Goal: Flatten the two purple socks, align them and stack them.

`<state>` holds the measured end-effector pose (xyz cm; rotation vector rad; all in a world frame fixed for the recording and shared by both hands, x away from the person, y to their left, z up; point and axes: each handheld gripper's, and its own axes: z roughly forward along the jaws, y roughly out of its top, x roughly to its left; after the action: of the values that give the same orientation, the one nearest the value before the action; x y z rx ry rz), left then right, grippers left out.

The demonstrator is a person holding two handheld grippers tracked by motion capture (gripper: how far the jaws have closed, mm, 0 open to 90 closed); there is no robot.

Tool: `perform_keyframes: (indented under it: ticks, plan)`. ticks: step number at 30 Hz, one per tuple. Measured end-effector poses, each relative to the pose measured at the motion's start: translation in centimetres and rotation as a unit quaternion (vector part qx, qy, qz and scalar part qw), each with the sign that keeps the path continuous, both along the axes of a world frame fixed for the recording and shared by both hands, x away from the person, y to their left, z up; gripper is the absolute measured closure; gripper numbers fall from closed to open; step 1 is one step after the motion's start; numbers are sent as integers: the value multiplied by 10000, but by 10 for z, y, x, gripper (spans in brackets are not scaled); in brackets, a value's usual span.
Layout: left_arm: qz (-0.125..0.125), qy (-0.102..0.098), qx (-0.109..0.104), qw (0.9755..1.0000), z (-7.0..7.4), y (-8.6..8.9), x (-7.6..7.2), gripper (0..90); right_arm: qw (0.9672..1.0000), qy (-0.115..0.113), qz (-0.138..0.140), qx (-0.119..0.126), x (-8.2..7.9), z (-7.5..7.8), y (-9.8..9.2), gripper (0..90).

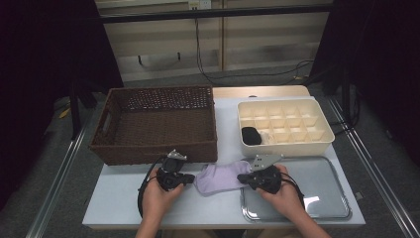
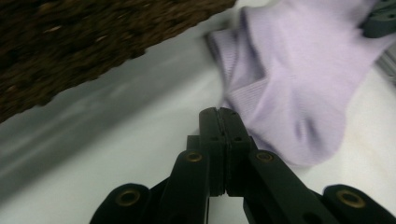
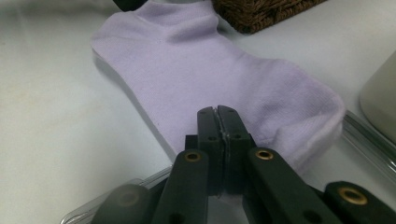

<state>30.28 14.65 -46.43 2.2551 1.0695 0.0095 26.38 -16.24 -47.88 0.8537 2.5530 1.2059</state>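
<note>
Right now a lilac sock (image 1: 221, 177) lies flat on the white table (image 1: 119, 203), just in front of the wicker basket (image 1: 156, 124), toe end on the metal tray (image 1: 322, 193) rim. L gripper (image 1: 190, 177) at its left edge, jaws pressed together w/ nothing between. R gripper (image 1: 241, 177) at the toe end, jaws also together; can't tell if they pinch fabric.
</note>
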Motion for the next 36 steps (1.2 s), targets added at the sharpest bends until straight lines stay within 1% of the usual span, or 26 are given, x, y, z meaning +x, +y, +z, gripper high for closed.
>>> perform_keyframes:
  ticks: [1, 2, 4, 5, 6, 8, 9, 10, 12, 14, 16, 17, 18, 19, 21, 22, 23, 25, 26, 27, 29, 30, 31, 32, 34, 36]
  plan:
    - [-5, -15, -27, 10000, 0, 0, 0, 895, 10000, -2, 1, -4, 0, 0, 0, 893]
    - [10, -60, -1, 10000, -1, 0, 0, 895, 10000, 7, -7, 0, 0, 0, 0, 893]
    - [-41, -21, -4, 10000, -1, -1, 1, 894, 10000, 2, -4, -4, 0, 0, 0, 893]
    - [-20, 10, -17, 10000, 0, -2, 0, 892, 10000, 7, -5, -2, 0, 0, 0, 893]
    - [11, -19, -43, 10000, 1, -2, 0, 885, 10000, 7, -4, -2, 0, 0, 0, 893]
    - [116, -217, -24, 9997, 6, -2, -1, 851, 10000, 6, -3, -4, 0, 0, 0, 893]
    - [116, -274, -65, 9995, 9, -1, -1, 834, 10000, 3, -3, -4, 0, 0, 0, 893]
    - [129, -313, -161, 9993, 11, -2, -1, 805, 10000, 1, 6, -9, 0, 0, 0, 893]
    - [-7, -409, -194, 9990, 14, -6, -2, 796, 10000, -1, -1, -10, 0, 0, 0, 893]
    - [-132, -478, -268, 9984, 14, -13, -2, 759, 10000, -8, -10, -23, 0, 0, 0, 893]
    - [-232, -520, -291, 9980, 11, -22, -1, 756, 10000, -4, 4, -17, 0, 0, 1, 895]
    - [-278, -562, -211, 9978, 10, -25, -1, 755, 10000, -7, -8, -18, 0, 0, 1, 896]
    - [-319, -559, -138, 9978, 9, -28, 0, 762, 10000, -23, -8, -22, 0, 0, 1, 898]
    - [-344, -577, -116, 9977, 8, -30, 0, 774, 10000, -29, -15, -33, 0, 0, 1, 898]
    - [-396, -494, 1, 9980, 4, -33, 1, 841, 10000, -31, -19, -38, 0, 0, 1, 899]
    - [-415, -478, 5, 9980, 3, -33, 0, 859, 10000, -32, -20, -31, 0, 0, 1, 899]
    - [-405, -503, 33, 9979, 3, -33, 0, 869, 10000, -28, -23, -22, 0, 0, 1, 899]
    - [-378, -475, 89, 9981, 5, -34, 0, 878, 10000, -52, -21, -29, 0, 1, 1, 900]
    - [-369, -538, 70, 9978, 7, -34, -1, 881, 10000, -59, -36, -31, 0, 1, 1, 900]
    - [-358, -556, 113, 9977, 9, -33, -1, 882, 10000, -62, -41, -33, 0, 1, 1, 900]
    - [-355, -548, 3, 9979, 11, -31, -2, 882, 10000, -63, -26, -27, 0, 1, 1, 900]
    - [-343, -576, 19, 9977, 13, -29, -2, 882, 9999, -87, -49, -15, 0, 1, 1, 900]
    - [-322, -545, 5, 9980, 13, -28, -2, 882, 9999, -110, -69, 26, 0, 2, 0, 900]
    - [-322, -513, -71, 9981, 13, -26, -3, 882, 9999, -81, -75, 101, 1, 2, -1, 900]
    - [-305, -493, -44, 9983, 11, -25, -3, 882, 9998, -147, -123, 90, 1, 4, -2, 900]
    - [-280, -430, -55, 9987, 9, -24, -4, 882, 9996, -148, -138, 193, 2, 6, -2, 900]
